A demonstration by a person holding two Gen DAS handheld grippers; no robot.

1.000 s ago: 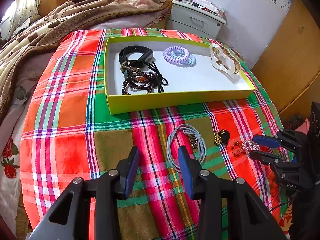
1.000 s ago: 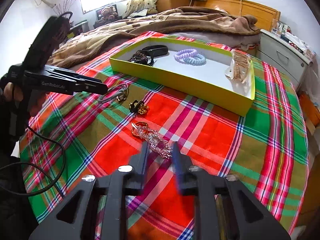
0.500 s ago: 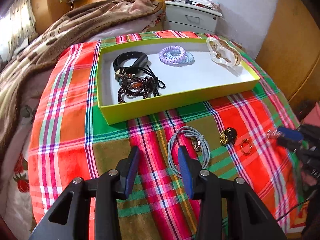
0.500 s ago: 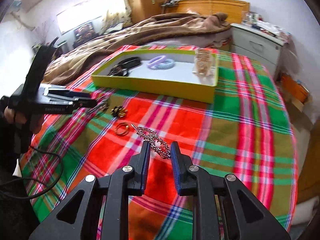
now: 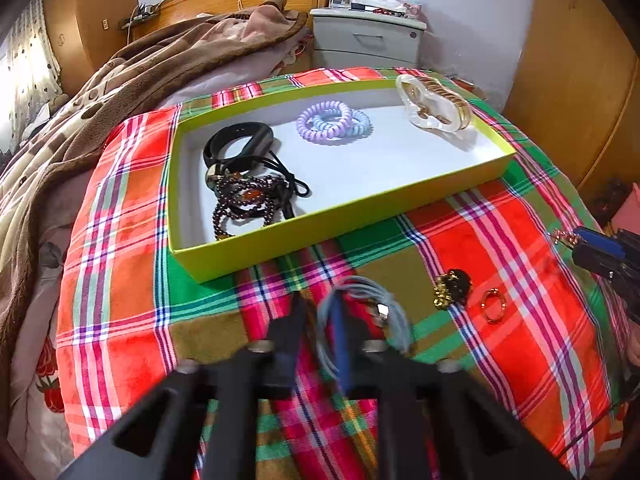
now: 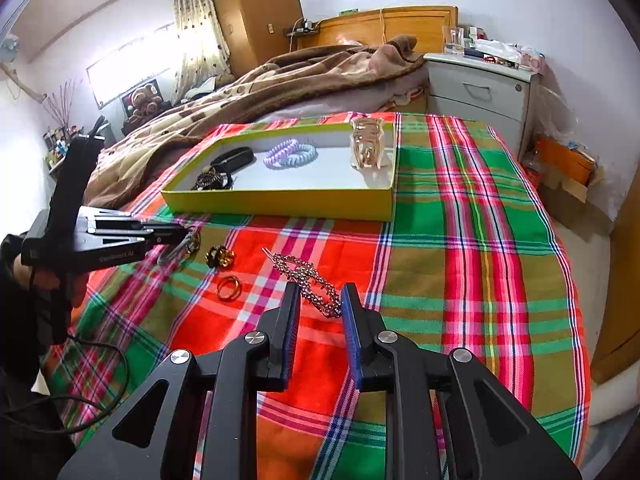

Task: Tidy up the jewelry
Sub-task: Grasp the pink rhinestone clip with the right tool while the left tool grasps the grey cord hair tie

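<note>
Plaid cloth point(image 6: 472, 208) over the bed. Left gripper point(image 5: 320, 312), pitched down, jaws just closing on a grey cord loop point(image 5: 362, 304) lying on the cloth. Right gripper point(image 6: 318, 300), tilted down, clamps a rhinestone hair clip point(image 6: 304, 276): silver, elongated, long axis running away up-left. Yellow tray point(image 6: 280, 202) sits beyond.

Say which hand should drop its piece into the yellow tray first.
Right, probably. The right tool holds the rhinestone hair clip clear of the cloth, with an open path to the yellow tray. The left tool has just been closing on the grey cord.
</note>
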